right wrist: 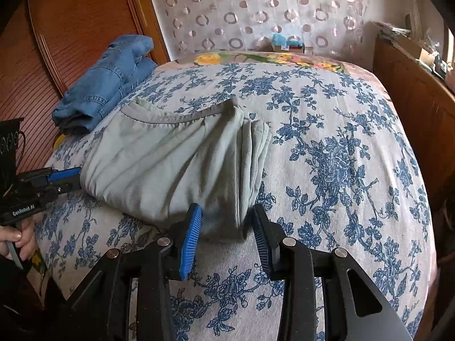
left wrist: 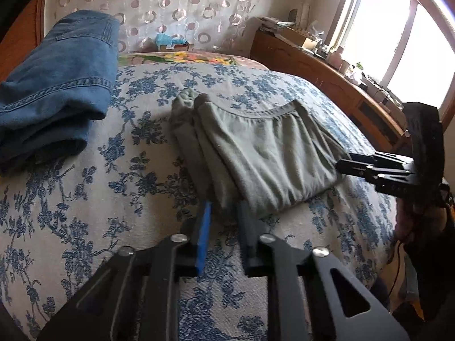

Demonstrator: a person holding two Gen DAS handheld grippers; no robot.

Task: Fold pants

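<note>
Left wrist view: the grey-green pants (left wrist: 256,153) are lying folded into a compact stack near the middle of the bed (left wrist: 85,199), on its blue floral cover, with the elastic waistband showing along the far edge. The left hand-held gripper (left wrist: 224,227) is sitting just at the near edge of the stack, jaws parted by a moderate gap and gripping nothing. The right hand-held gripper (left wrist: 345,166) is reaching in from the right, its tips touching or nearly touching the right edge of the pants; whether it is pinching cloth cannot be told from here. A folded pair of blue jeans (left wrist: 54,93) is lying well apart at the left. Right wrist view: the right hand-held gripper (right wrist: 227,227) is standing with jaws apart on either side of the near corner of the pants (right wrist: 159,164), not closed on it. The left hand-held gripper (right wrist: 68,177) is resting against the left edge of the stack. White lettering on its body is reading "GenRobot AI", as far as can be made out. Assessment: the fabric is appearing light, soft and limp, so layers are likely sliding if lifted by one edge; hold is best taken at the thick folded edges or corners, through all layers together.
</note>
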